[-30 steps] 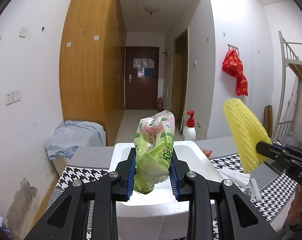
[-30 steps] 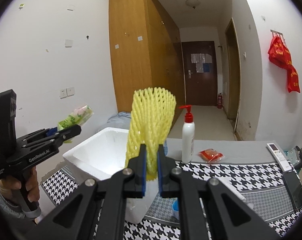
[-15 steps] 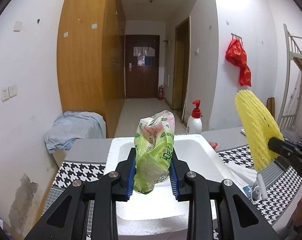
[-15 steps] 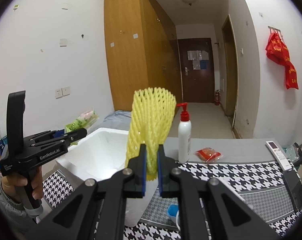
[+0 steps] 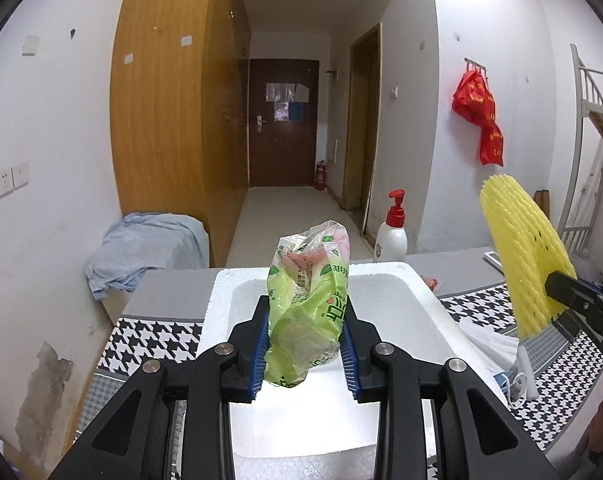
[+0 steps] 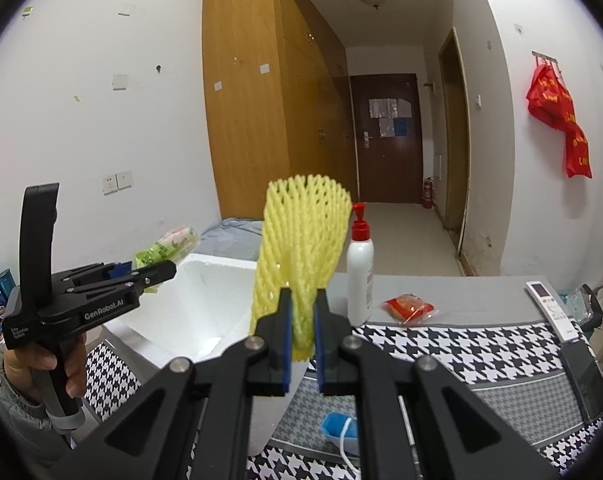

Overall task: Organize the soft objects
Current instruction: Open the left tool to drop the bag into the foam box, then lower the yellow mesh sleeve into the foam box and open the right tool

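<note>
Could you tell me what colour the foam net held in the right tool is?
Yellow foam net, clearest in the right wrist view.

Foam box (image 5: pixel 401 308) at table (image 6: pixel 481 344) left edge; pump bottle (image 6: pixel 359 280) behind its right corner, snack packet (image 6: pixel 409 307) right of bottle, remote (image 6: pixel 551 310) at right edge.

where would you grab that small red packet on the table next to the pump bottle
Grip the red packet across its narrow middle, coming straight down from above. It lies flat on the grey table with bare space around it, right of the pump bottle, so no side entry is possible.
</note>
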